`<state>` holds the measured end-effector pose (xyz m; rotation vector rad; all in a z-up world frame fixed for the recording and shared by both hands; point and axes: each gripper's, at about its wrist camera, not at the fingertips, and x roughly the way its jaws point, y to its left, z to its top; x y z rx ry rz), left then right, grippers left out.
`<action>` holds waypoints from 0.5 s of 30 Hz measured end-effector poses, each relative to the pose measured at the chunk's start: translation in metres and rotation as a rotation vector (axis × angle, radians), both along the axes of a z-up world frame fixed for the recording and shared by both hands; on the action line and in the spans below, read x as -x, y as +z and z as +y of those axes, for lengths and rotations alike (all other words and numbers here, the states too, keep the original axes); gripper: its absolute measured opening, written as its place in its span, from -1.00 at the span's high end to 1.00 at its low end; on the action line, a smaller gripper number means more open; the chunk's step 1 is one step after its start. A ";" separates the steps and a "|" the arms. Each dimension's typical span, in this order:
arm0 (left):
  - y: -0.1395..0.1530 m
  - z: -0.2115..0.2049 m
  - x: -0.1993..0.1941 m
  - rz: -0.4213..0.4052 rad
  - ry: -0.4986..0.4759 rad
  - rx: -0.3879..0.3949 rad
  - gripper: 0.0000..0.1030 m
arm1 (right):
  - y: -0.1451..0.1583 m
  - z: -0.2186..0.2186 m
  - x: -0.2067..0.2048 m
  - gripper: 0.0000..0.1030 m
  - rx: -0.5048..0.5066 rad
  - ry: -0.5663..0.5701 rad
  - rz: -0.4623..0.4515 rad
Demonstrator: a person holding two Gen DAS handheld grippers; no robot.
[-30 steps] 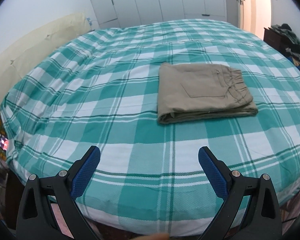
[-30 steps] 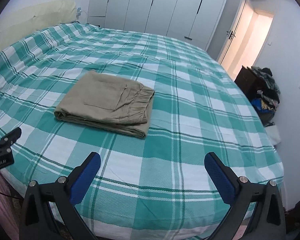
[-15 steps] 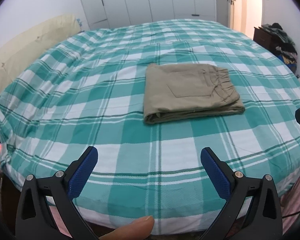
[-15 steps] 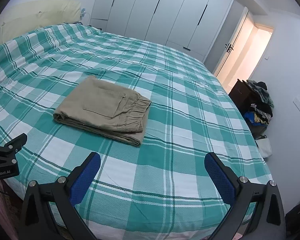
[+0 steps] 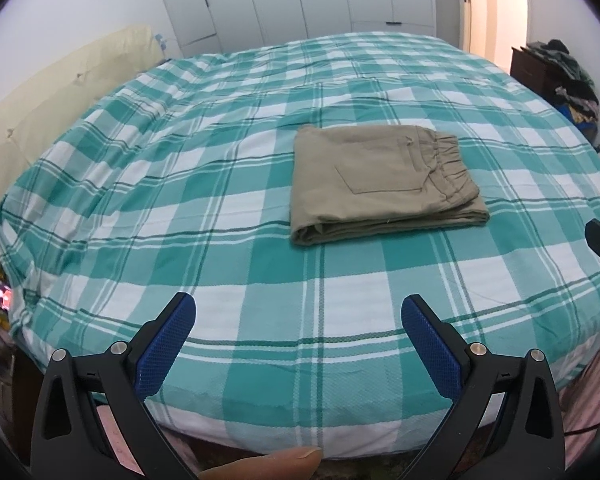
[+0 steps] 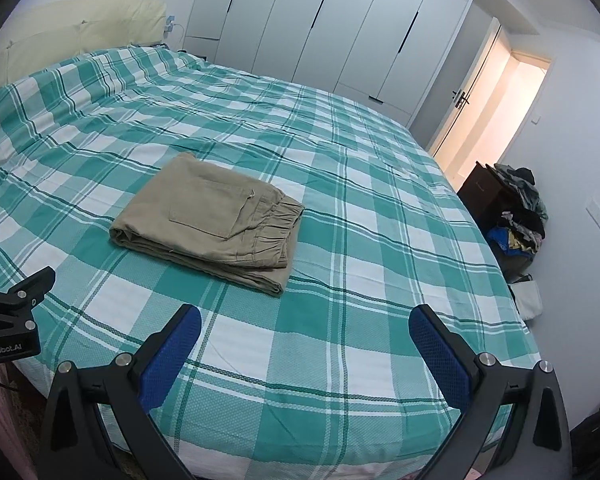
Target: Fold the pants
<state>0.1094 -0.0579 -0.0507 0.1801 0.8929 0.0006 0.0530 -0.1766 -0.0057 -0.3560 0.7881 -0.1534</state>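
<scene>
Khaki pants (image 5: 384,188), plain, on bedspread (image 5: 180,184) checked in teal and white with thin dark-green lines. Blue textured pads (image 5: 166,350) on black left gripper (image 5: 299,346); same blue and black on right gripper (image 6: 305,356). White wardrobe (image 6: 320,20); cream headboard (image 6: 80,32); dark-brown cabinet (image 6: 480,188).

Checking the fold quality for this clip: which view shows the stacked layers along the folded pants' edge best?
The left wrist view: the pants lie almost square-on, so the layered near edge runs across the picture on the bed. The right wrist view shows the same pants at an angle, its layers clearest near the waistband corner.
</scene>
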 end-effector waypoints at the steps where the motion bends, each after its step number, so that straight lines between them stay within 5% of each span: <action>1: 0.000 0.001 0.000 0.001 -0.002 0.009 -0.99 | 0.000 0.000 0.000 -0.99 -0.001 0.000 0.001; 15: 0.003 -0.001 0.000 0.056 -0.015 0.040 -0.99 | 0.004 0.001 0.001 -0.99 -0.032 0.003 0.042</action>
